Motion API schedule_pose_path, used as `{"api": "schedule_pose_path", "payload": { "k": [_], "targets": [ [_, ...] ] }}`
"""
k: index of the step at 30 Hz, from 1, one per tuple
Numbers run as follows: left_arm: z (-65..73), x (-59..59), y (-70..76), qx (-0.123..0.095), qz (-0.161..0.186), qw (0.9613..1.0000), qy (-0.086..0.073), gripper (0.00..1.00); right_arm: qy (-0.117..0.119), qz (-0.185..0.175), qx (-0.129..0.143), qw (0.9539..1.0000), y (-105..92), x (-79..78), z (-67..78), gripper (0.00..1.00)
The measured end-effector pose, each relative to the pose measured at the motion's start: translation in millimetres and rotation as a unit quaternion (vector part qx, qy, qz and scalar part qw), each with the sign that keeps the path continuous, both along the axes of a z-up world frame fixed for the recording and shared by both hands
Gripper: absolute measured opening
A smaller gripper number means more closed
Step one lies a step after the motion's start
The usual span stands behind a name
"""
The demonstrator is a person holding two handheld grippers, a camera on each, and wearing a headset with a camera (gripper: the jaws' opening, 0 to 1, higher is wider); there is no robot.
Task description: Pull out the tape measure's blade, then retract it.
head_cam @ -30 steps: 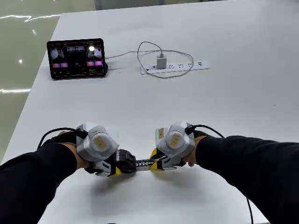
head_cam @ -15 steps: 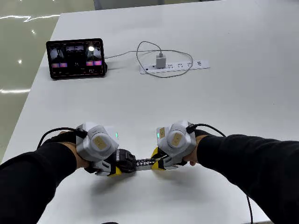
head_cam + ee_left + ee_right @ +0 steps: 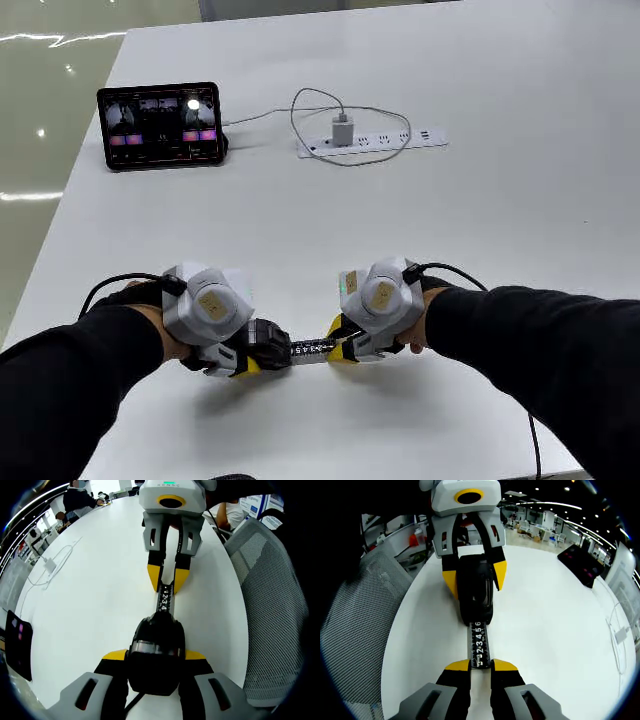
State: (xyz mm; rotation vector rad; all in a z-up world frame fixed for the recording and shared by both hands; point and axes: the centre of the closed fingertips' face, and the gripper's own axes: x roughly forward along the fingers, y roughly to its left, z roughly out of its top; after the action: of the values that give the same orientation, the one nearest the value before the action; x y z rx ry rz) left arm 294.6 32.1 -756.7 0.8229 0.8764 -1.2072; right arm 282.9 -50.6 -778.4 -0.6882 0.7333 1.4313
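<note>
Near the near edge of the surface (image 3: 400,220), the left gripper's (image 3: 155,655) fingers are clamped on the black tape measure (image 3: 475,592), whose blade (image 3: 479,645), showing 2 to 6, runs across to the right gripper (image 3: 481,666), its fingers pinched on the blade's tip.

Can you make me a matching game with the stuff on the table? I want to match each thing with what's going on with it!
Things:
1. tape measure case
2. blade
3. tablet
4. power strip

What's going on:
A. has a white charger plugged in
B. squeezed in the left gripper
C. its tip is pinched by the right gripper
D. screen lit up

Pairs: 1-B, 2-C, 3-D, 4-A
</note>
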Motion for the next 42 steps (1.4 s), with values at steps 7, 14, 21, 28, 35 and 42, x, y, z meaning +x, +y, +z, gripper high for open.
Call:
{"api": "schedule_pose_path", "payload": {
  "k": [7,14,21,28,35,42],
  "targets": [
    [0.0,-0.3,-0.6,-0.001,0.001,1.0000,0.000,0.33,0.002,-0.001,-0.002,1.0000,-5.5,-0.1,1.0,0.11],
    [-0.1,-0.6,-1.0,-0.002,0.001,1.0000,0.000,0.33,0.004,-0.002,-0.003,1.0000,-8.9,-0.4,1.4,0.11],
    [0.2,-1.3,-1.6,-0.003,0.002,1.0000,0.001,0.33,0.005,-0.004,-0.004,1.0000,-12.5,-0.5,1.4,0.11],
    [0.4,-1.4,-1.8,-0.003,0.001,1.0000,0.000,0.33,0.006,-0.004,-0.005,1.0000,-15.9,-0.5,1.4,0.11],
    [0.5,-1.6,-1.7,-0.004,0.002,1.0000,0.001,0.34,0.007,-0.009,-0.005,0.9999,-20.3,-0.1,0.8,0.11],
    [0.5,-1.6,-1.4,-0.005,0.002,1.0000,0.001,0.34,0.006,-0.009,-0.006,0.9999,-24.5,0.1,0.0,0.11]
  ]
}}
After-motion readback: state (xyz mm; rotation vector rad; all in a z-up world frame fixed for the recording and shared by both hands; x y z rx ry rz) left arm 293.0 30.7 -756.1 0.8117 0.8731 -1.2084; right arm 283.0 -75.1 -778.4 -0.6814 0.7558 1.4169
